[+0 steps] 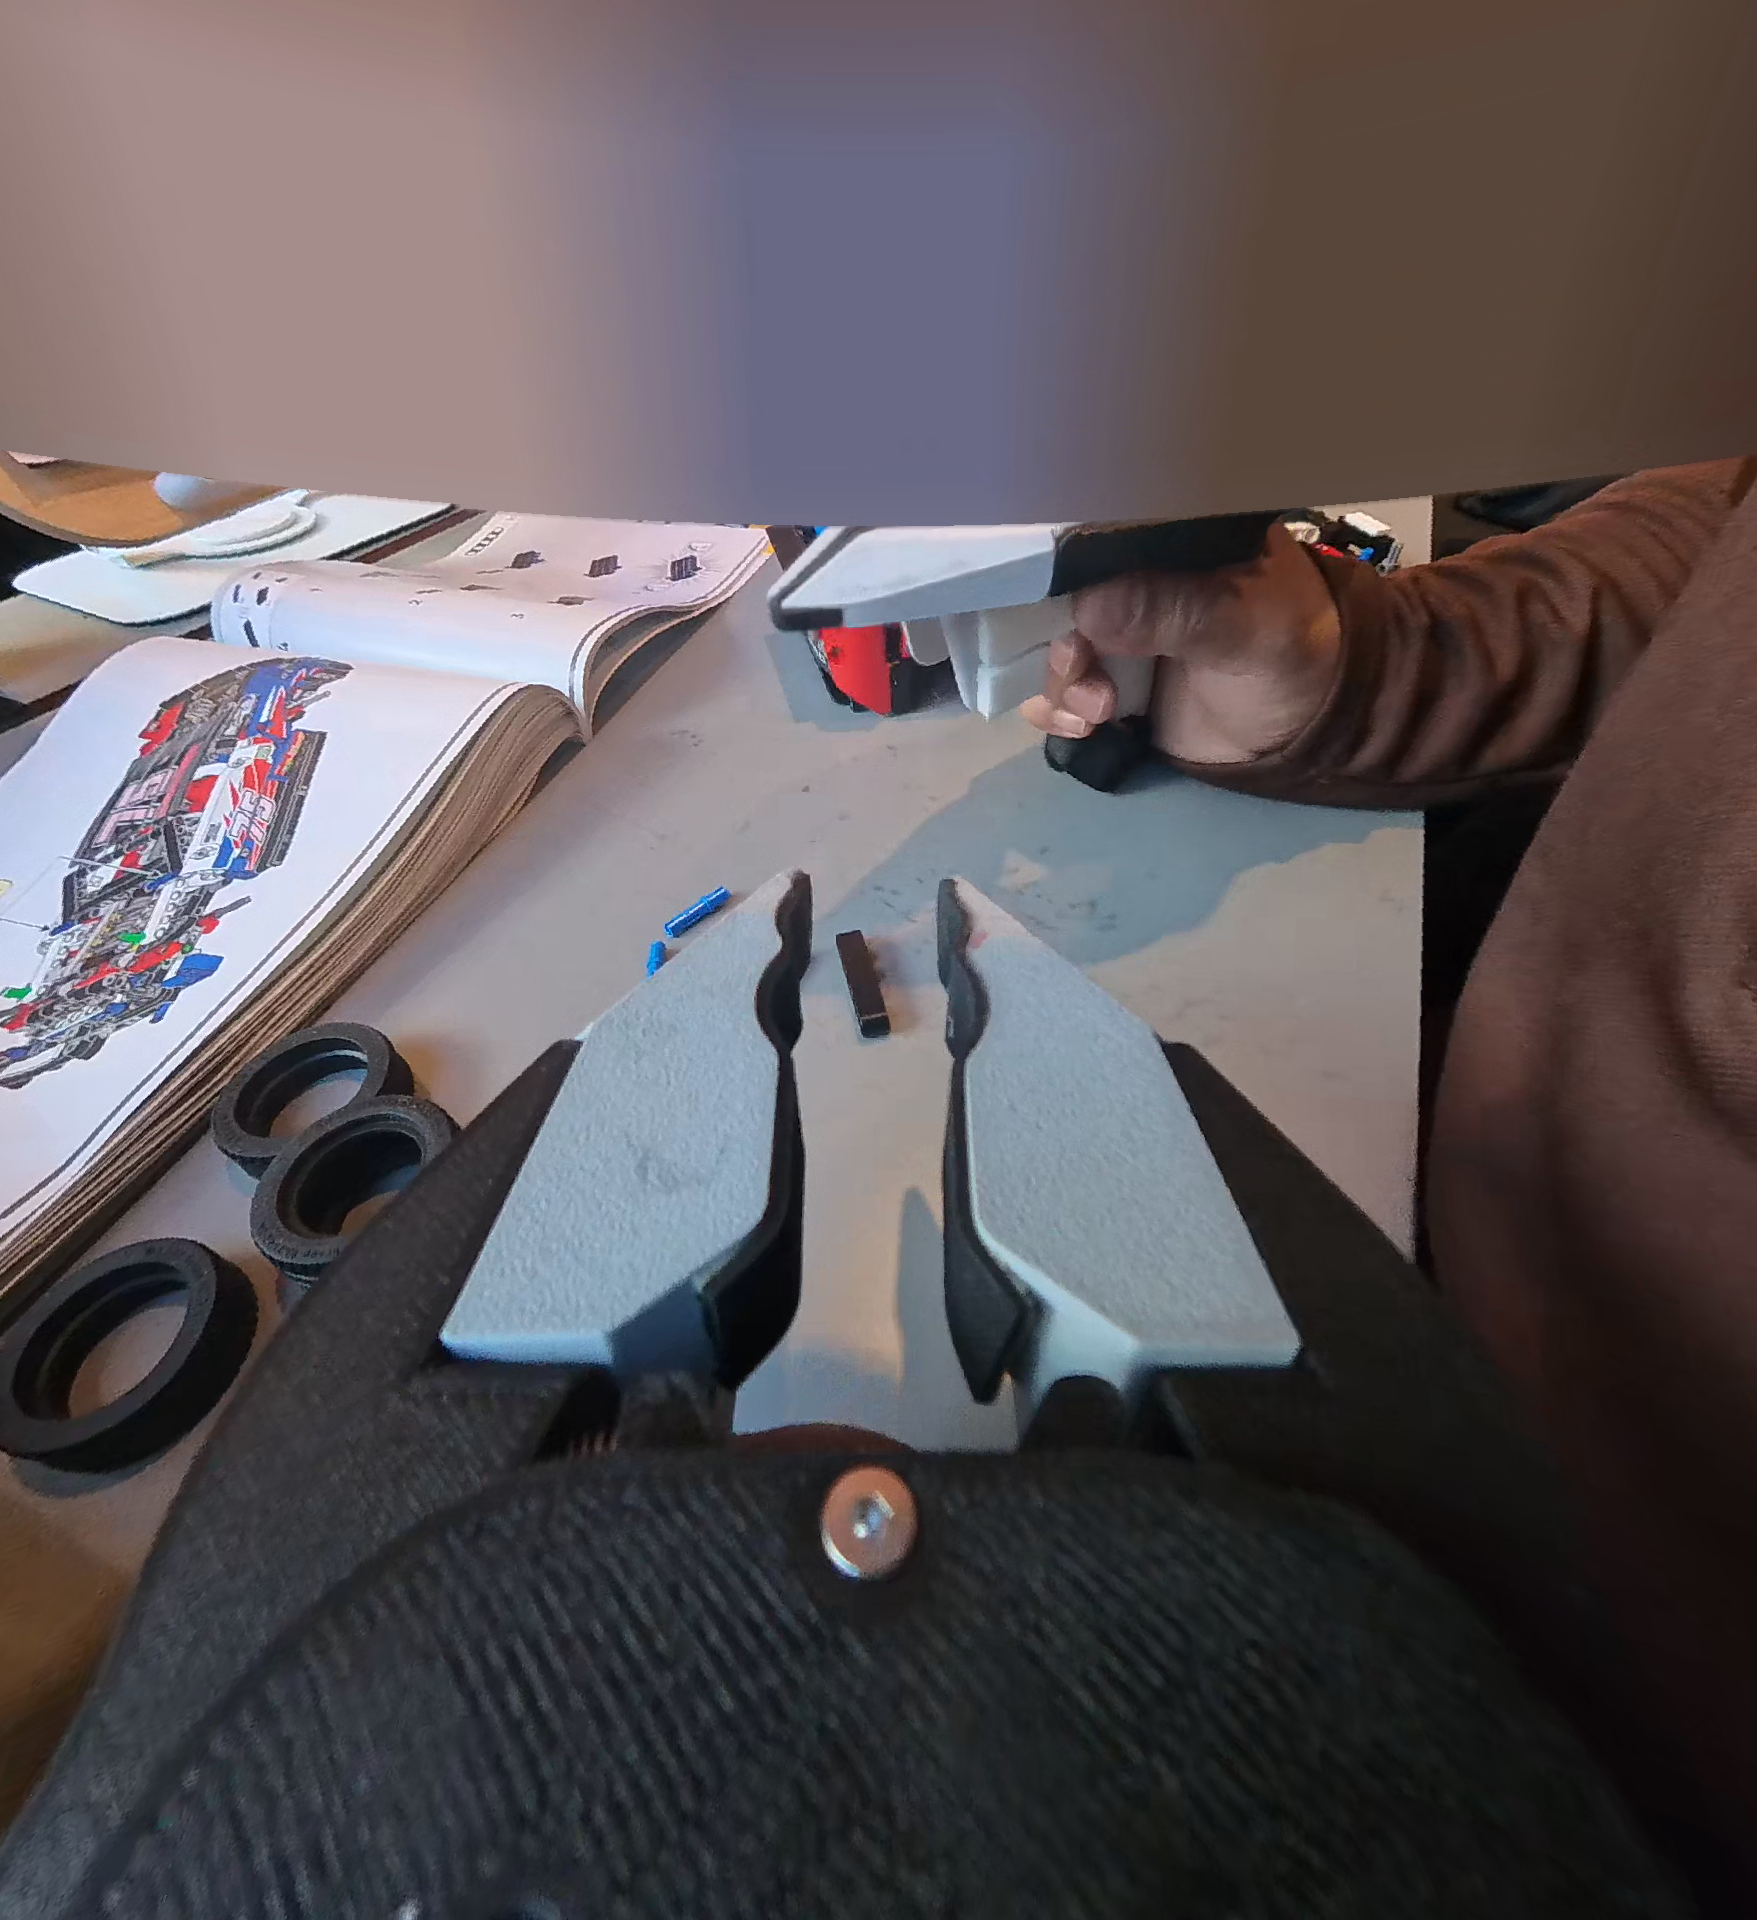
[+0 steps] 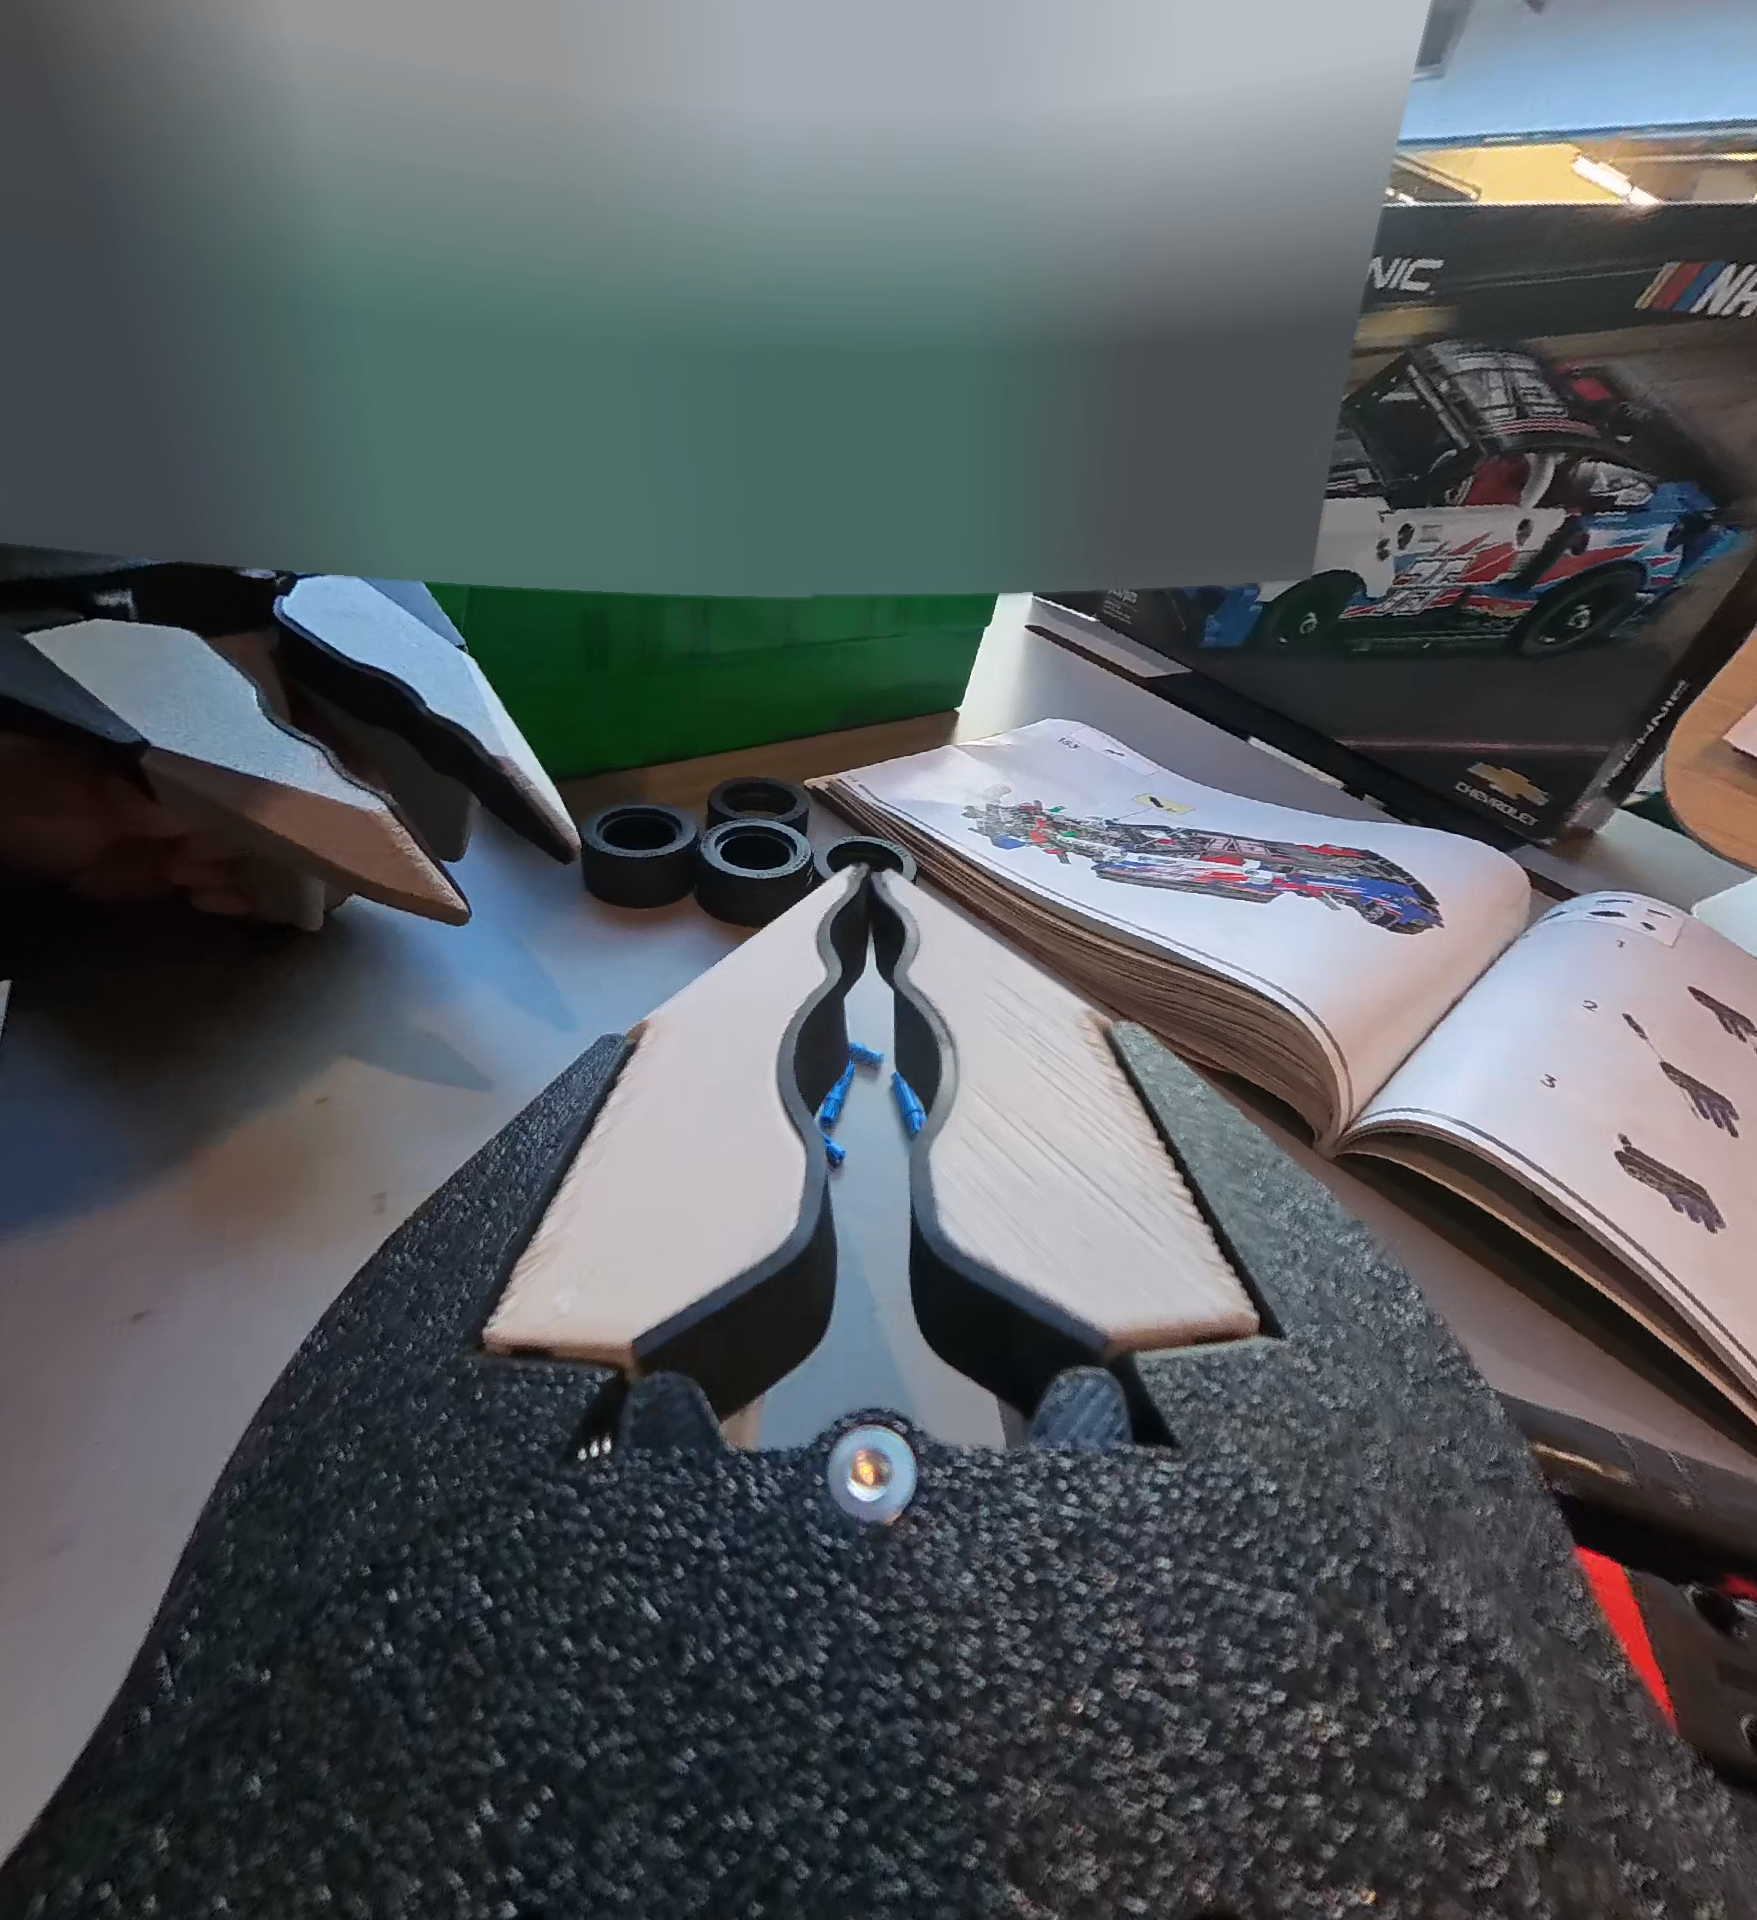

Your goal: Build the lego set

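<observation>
I look down my left gripper and see a small black lego bar lying flat on the pale grey tabletop. The bar is long and thin. Its long way runs almost straight away from me, along the same line as my fingers, with the far end leaning a tiny bit to the left. It sits in the gap between my jaws, near the tips. My left jaws are open, and neither finger touches the bar. There is bare tabletop on both sides of it.

Just left of my left finger lie little blue lego pins. They point slanting up to the right. Further left are black rubber tyres, and past them the open instruction book with a colourful car drawn on its page.

Across the tabletop I see my right gripper held in a hand with a brown sleeve. It is up off the tabletop, well apart from the bar. Behind it is a red and black lego piece.

Looking down my right gripper, its jaws are closed, tips together, with nothing between them. Through the gap lower down I see the blue pins on the tabletop below. Beyond the tips are the tyres, and to the right the book. The lego set box with a race car picture stands behind the book. A green bin sits at the back. I cannot see the black bar from here.
</observation>
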A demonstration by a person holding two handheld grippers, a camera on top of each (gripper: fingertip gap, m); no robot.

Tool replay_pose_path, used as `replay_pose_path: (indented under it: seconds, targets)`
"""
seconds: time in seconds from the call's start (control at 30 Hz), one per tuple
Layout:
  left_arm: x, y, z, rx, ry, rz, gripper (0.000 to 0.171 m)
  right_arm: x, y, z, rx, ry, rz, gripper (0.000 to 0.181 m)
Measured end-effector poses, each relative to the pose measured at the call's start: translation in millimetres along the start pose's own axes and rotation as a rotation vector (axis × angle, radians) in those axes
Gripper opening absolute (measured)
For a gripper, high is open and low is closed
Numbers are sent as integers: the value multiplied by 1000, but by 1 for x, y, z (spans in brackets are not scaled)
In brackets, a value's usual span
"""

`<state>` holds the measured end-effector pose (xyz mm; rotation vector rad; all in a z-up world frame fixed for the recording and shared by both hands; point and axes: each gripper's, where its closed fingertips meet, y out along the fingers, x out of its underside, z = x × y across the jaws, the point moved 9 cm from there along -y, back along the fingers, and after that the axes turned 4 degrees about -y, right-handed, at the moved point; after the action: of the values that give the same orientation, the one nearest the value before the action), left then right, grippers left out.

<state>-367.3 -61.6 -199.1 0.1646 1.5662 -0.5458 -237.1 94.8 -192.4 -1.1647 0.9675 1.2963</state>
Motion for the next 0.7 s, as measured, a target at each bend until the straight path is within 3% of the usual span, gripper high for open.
replay_pose_path:
  seconds: [0.4, 0.5, 0.57, 0.7]
  targets:
    - [-1, 5, -7, -59, -63, -32, 22, 0, 2, -4, -22, -21, -12, 0]
    - [-28, -23, -13, -34, -137, 61, 11, 0, 3, -6, -22, -37, -22, 0]
    - [-55, -63, -37, -189, -90, 109, 2, 1, 3, -7, -21, -50, -26, 0]
    - [-90, -143, -128, -634, -115, -173, 0, 1, 4, -12, -39, -73, -35, 0]
